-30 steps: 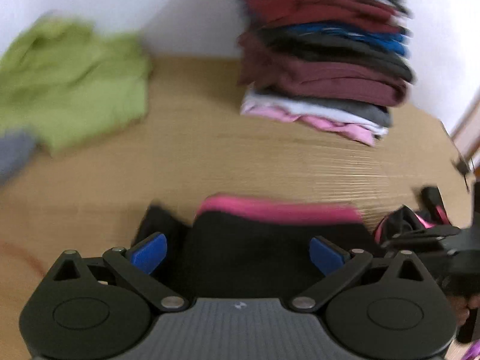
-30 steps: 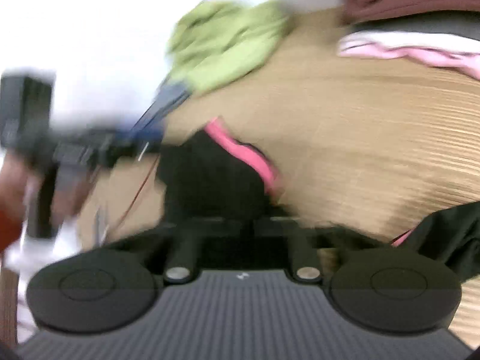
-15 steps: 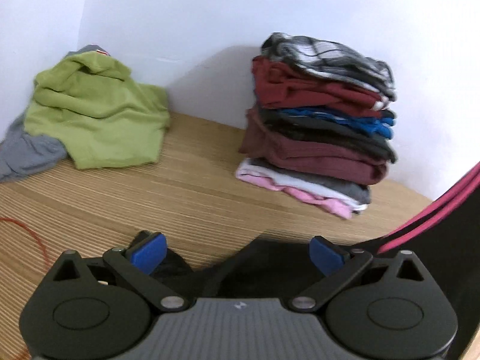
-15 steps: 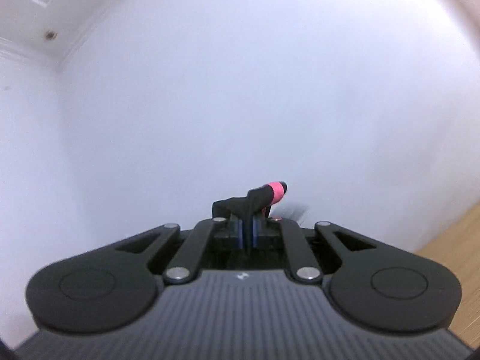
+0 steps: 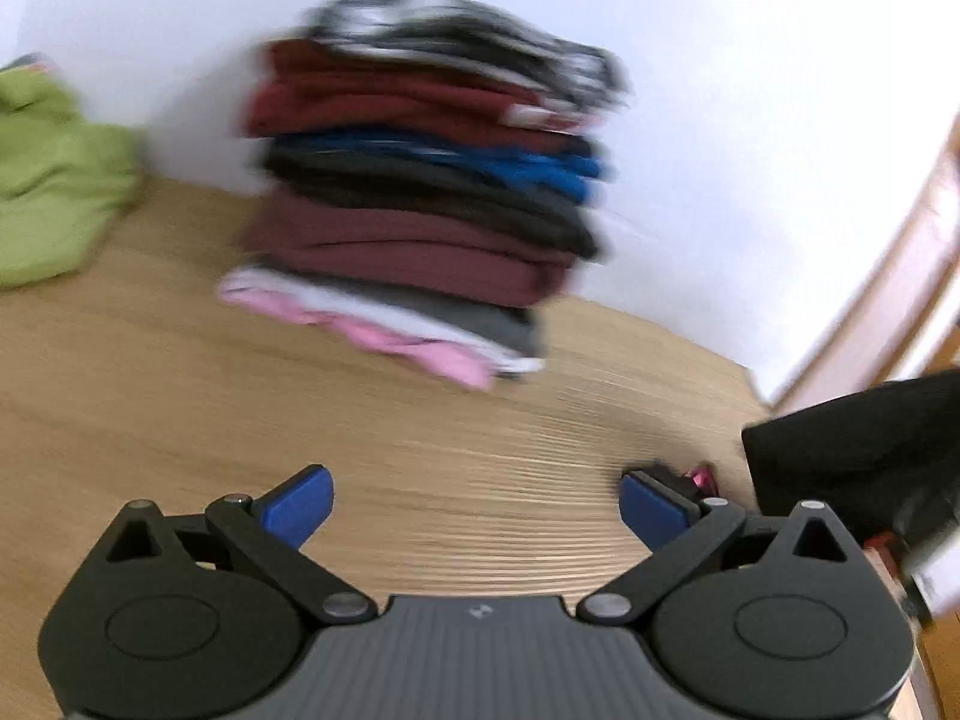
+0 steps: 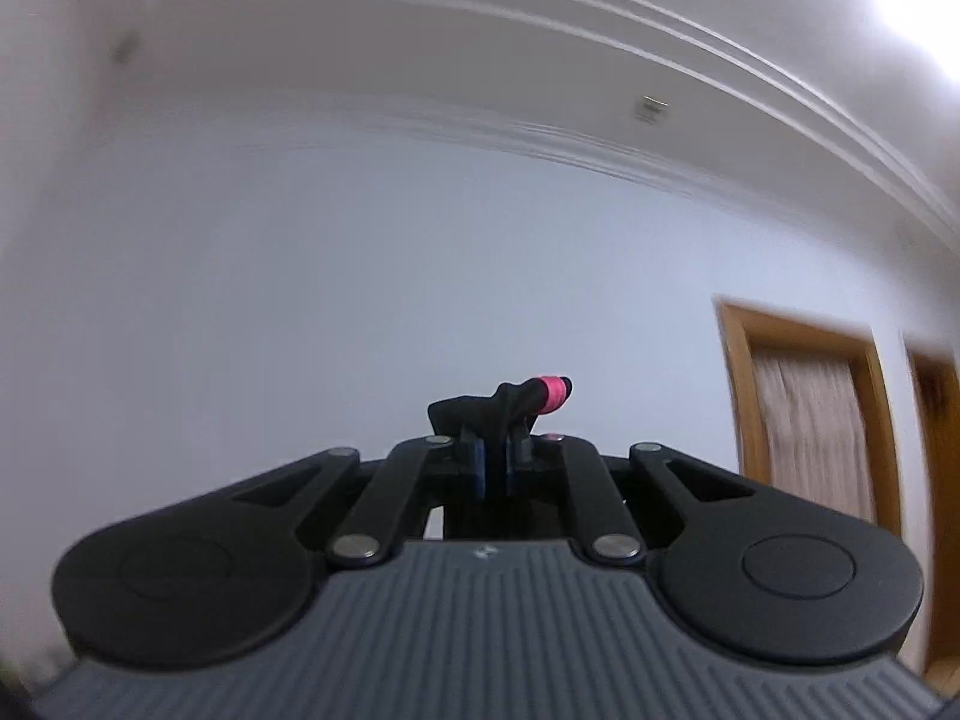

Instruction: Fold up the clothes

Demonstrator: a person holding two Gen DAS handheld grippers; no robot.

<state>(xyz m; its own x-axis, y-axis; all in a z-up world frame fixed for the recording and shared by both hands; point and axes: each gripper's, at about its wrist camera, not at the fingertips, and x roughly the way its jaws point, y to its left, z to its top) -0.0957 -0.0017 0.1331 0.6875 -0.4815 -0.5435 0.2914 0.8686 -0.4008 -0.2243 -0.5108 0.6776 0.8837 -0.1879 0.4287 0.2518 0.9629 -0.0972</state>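
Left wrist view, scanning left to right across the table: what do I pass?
green garment → stack of folded clothes → black garment hanging at the right edge.

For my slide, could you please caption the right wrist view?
Right gripper, raised toward the wall, shut on black garment with pink trim.

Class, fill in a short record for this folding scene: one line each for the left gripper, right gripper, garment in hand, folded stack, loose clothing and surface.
left gripper: open, empty, above the table
right gripper: shut on black garment, aimed at wall and ceiling
black garment: pink trim, pinched between pads
folded stack: on table, against wall
green garment: unfolded, left of stack
table: wooden
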